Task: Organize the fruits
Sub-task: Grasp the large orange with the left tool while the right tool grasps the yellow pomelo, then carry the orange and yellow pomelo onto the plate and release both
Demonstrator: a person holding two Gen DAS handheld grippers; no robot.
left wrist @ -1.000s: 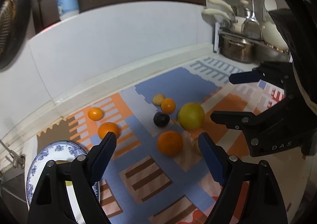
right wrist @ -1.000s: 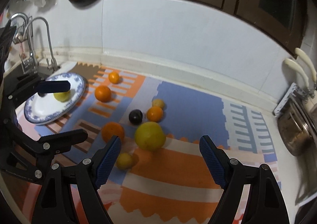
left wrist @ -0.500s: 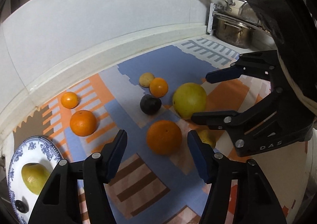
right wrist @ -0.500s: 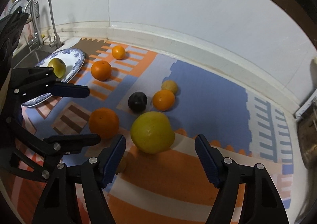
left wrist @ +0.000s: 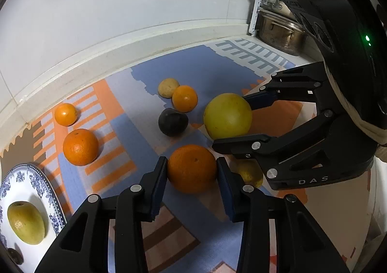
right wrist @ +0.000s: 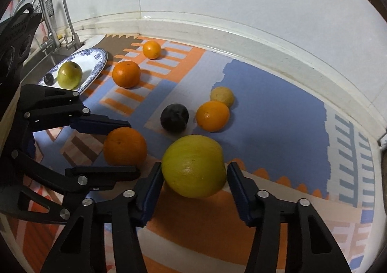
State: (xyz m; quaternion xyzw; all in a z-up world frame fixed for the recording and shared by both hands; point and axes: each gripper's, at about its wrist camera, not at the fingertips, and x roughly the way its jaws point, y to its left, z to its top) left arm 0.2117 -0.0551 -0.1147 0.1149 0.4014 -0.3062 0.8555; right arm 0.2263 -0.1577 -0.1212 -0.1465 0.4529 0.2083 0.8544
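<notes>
My left gripper [left wrist: 192, 171] is closed around a large orange [left wrist: 192, 168] resting on the mat; both pads touch its sides. My right gripper [right wrist: 193, 176] straddles a big yellow-green fruit [right wrist: 193, 169], which also shows in the left wrist view [left wrist: 227, 116]; its jaws stand close beside it with a thin gap on the right. Loose on the mat lie a dark plum [left wrist: 173, 121], several more oranges [left wrist: 80, 147] [left wrist: 185, 98] [left wrist: 65, 114] and a small yellowish fruit [left wrist: 168, 84]. A blue-patterned plate [right wrist: 96, 60] at the left holds a green-yellow pear [right wrist: 69, 74].
A small yellow fruit [left wrist: 250, 172] lies partly hidden under the right gripper. A faucet [right wrist: 60, 7] and sink stand behind the plate. A steel pot [left wrist: 280, 31] and dish rack stand at the far right. A white tiled wall borders the counter behind.
Both grippers have dropped toward the mat and narrowed. The left one has closed onto the large orange; the right one has come around the big yellow-green fruit.
</notes>
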